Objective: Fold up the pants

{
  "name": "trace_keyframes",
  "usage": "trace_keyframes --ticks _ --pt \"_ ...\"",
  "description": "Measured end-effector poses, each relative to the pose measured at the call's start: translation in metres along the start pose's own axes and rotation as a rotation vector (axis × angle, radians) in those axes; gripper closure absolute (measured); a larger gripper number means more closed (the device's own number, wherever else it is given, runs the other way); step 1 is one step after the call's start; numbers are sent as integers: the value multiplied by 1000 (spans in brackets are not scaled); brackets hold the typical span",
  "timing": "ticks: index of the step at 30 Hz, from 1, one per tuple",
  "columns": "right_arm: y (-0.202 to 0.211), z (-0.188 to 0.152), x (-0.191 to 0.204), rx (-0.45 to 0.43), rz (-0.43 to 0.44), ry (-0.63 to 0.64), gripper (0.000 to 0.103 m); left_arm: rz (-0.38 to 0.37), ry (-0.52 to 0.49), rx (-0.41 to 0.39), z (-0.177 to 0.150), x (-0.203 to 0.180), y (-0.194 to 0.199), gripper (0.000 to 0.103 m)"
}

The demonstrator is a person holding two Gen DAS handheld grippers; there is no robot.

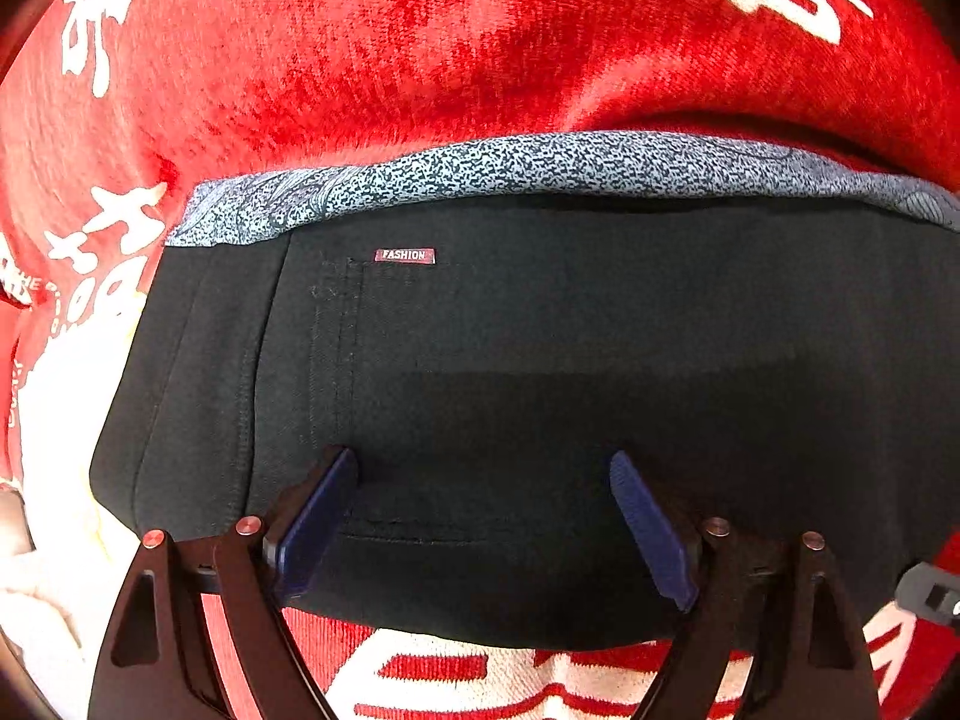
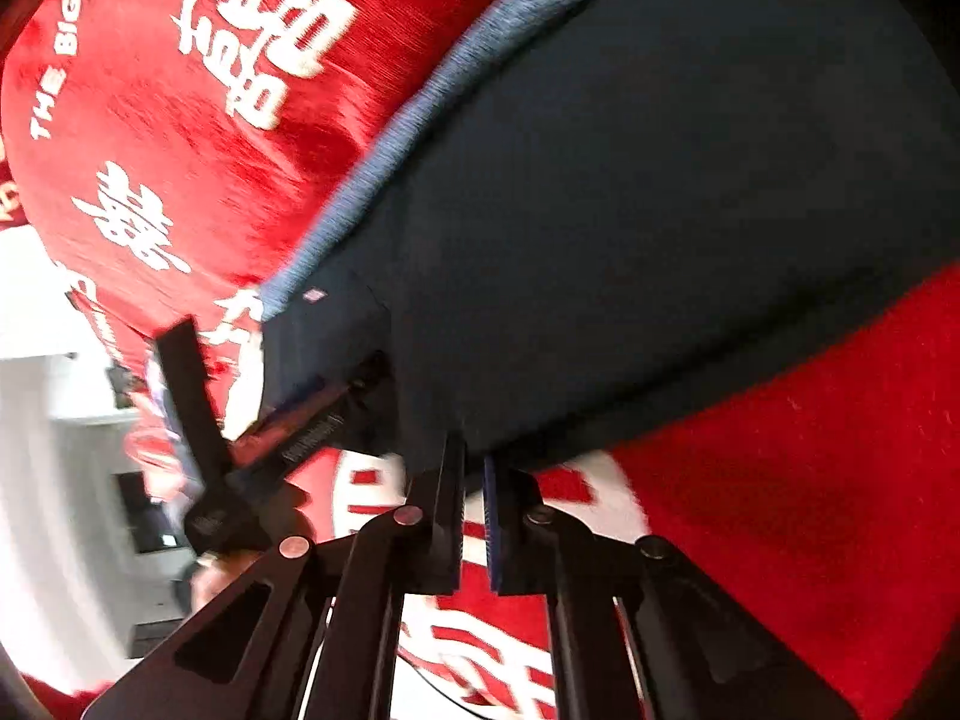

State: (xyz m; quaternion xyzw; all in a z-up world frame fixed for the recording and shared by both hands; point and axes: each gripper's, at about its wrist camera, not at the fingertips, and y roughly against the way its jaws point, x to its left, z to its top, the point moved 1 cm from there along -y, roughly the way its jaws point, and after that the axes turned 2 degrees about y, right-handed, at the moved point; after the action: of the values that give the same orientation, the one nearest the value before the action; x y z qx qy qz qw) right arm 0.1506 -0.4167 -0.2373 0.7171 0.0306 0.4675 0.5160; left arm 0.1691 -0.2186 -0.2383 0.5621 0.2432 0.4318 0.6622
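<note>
Across the middle of the left wrist frame lie the pants [image 1: 540, 360], dark and folded into a broad block on a red blanket [image 1: 360, 60] with white lettering. A speckled blue-grey waistband lining [image 1: 540, 165] runs along their upper edge, and a small "FASHION" label [image 1: 404, 255] sits in the upper left part of the dark cloth. The left gripper [image 1: 483, 516] fills the bottom of this frame, its blue-padded fingers [image 1: 318, 522] spread wide, tips resting on or just above the pants near their lower edge; cloth lies between the pads, but they do not press on it.

In the right wrist frame, which is blurred, the pants [image 2: 660, 210] fill the upper right, the blue-grey lining along their upper left edge. The right gripper [image 2: 474, 468] rises from the bottom centre with its fingers pressed together, pinching the lower hem of the pants. At centre left of this frame the left gripper [image 2: 336, 402] meets the pants' corner. The red blanket [image 2: 810, 480] shows at lower right and upper left.
</note>
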Motion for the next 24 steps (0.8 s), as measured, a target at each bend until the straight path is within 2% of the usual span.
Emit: trace_keyframes --ticks 2,3,5,7,8,9,12,14,18,19,20,24 --pt "-2 -2 -4 5 4 -7 99 1 -6 -7 -2 -1 0 16" --pt "-1 -2 -1 17 -24 15 102 1 -9 0 -2 0 0 16" --pt "7 -6 2 43 -66 61 102 -13 -6 24 2 3 4 16" --pt "21 -6 11 55 -102 110 97 -22 18 -7 11 9 15 16" --pt "29 -1 20 43 -147 162 97 -13 26 -25 17 12 19 16" --pt "34 4 26 29 -171 198 94 -5 36 -37 24 18 20 16" --pt "41 35 46 -30 -246 304 66 39 91 -43 48 41 10 16" --pt "37 53 49 -47 -287 342 66 75 140 -45 61 60 -1 16" --pt "16 77 38 -18 -400 394 66 57 212 -37 82 84 -23 15" --pt "13 78 35 -11 -409 393 67 71 210 -37 88 85 -27 8" --pt "13 80 30 -14 -393 388 67 86 216 -35 93 86 -31 6" --pt "17 83 30 -17 -387 383 67 92 279 -22 107 93 -41 6"
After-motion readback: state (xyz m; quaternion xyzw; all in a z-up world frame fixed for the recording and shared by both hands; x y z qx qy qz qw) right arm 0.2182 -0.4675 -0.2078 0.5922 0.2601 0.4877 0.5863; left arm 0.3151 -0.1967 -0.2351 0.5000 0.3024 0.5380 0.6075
